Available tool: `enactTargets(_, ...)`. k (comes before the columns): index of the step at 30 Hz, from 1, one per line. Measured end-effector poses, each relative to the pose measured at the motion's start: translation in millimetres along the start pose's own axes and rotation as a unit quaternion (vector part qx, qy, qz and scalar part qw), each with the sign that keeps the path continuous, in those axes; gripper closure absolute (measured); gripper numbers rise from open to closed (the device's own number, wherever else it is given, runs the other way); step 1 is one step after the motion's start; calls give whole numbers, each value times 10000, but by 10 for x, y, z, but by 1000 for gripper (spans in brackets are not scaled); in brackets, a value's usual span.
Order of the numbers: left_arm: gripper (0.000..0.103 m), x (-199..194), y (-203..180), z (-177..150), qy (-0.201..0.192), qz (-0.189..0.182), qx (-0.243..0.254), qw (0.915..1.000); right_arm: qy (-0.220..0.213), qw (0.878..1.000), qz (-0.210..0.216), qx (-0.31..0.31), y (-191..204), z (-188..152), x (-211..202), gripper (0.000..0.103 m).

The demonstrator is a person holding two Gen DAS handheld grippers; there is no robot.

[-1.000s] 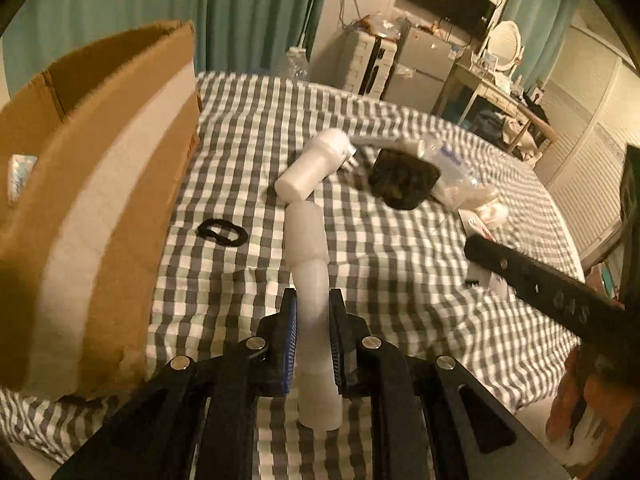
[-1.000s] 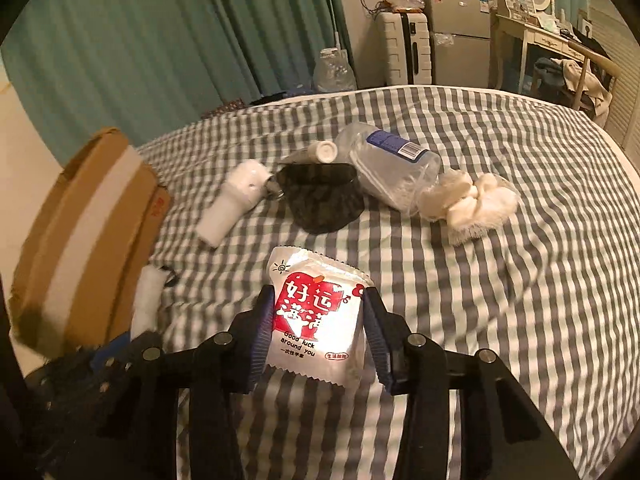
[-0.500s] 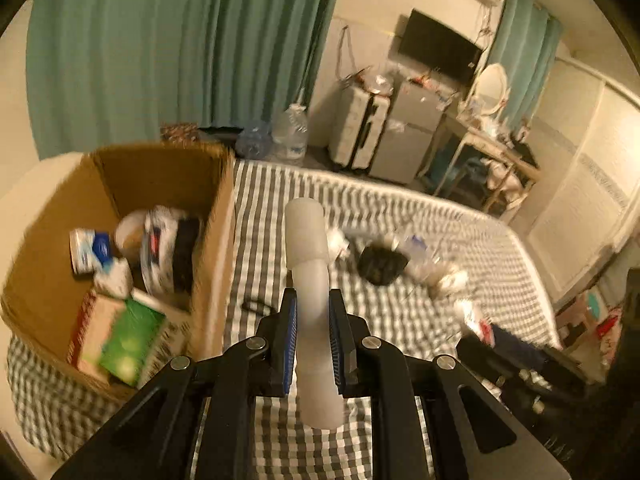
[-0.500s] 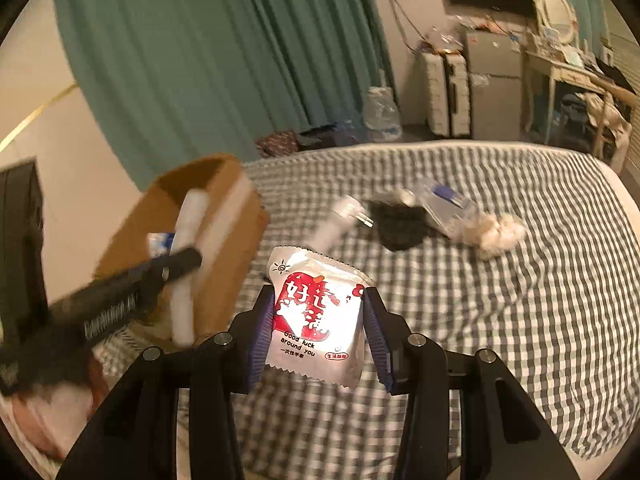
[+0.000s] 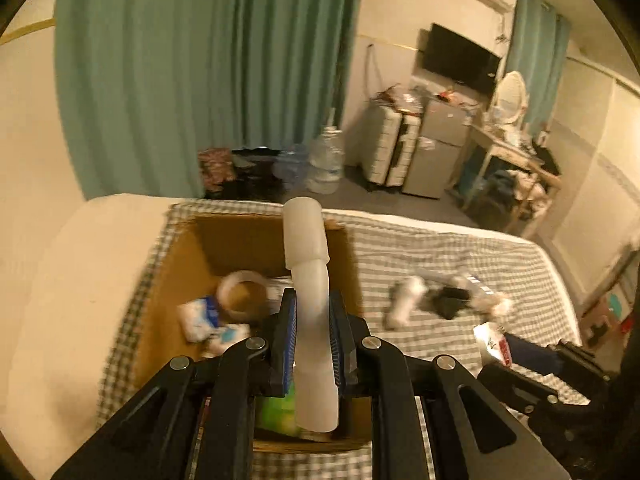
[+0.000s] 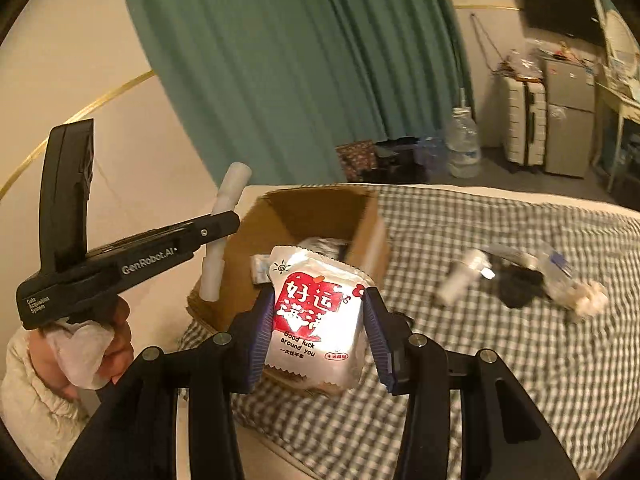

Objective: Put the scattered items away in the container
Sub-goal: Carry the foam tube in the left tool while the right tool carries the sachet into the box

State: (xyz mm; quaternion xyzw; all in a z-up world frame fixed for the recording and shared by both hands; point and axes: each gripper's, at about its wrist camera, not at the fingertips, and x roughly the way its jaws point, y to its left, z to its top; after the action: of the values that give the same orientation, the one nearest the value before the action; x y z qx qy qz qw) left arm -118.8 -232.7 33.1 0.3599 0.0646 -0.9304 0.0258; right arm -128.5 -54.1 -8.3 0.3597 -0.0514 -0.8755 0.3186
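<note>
Left wrist view — one white tube [image 5: 310,308], one cardboard box [image 5: 168,276], two grippers.

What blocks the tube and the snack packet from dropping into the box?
Nothing visible. The box is open-topped, the tube hangs over it, and the packet sits just in front; items already inside leave room.

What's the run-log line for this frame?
left tool: shut on white tube | right tool: shut on snack packet | both above cardboard box
</note>
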Motion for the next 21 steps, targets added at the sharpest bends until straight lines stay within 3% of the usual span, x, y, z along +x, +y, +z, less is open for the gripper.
enactTargets(4, 88, 186, 289, -122, 190, 120, -121, 9997, 255, 9994, 241, 42, 148, 48, 374, 59)
enactTargets(15, 88, 872, 782, -357, 817, 173, -400, 9957, 970, 9952, 103, 98, 142, 99, 1339, 57)
enactTargets(17, 75, 928, 787, -368, 779, 282, -301, 9961, 1056, 9941, 144, 188, 112, 123, 1476, 56)
enactTargets(18, 45, 943, 777, -379, 736, 413, -175, 9963, 1051, 9941, 145, 221, 110, 142, 1509, 54)
enactTargets(19, 15, 955, 744, -362, 684, 605, -95, 9958, 1026, 9944, 113, 241, 103, 154, 1540, 40)
enactTargets(20, 8, 946, 737, -375, 580, 899, -58, 9942, 973, 9949, 43, 253, 89, 160, 1541, 27)
enactTargets(21, 4, 924, 734, -396, 461, 1044, -18, 9935, 852, 9959, -105, 276, 70, 159, 1511, 26)
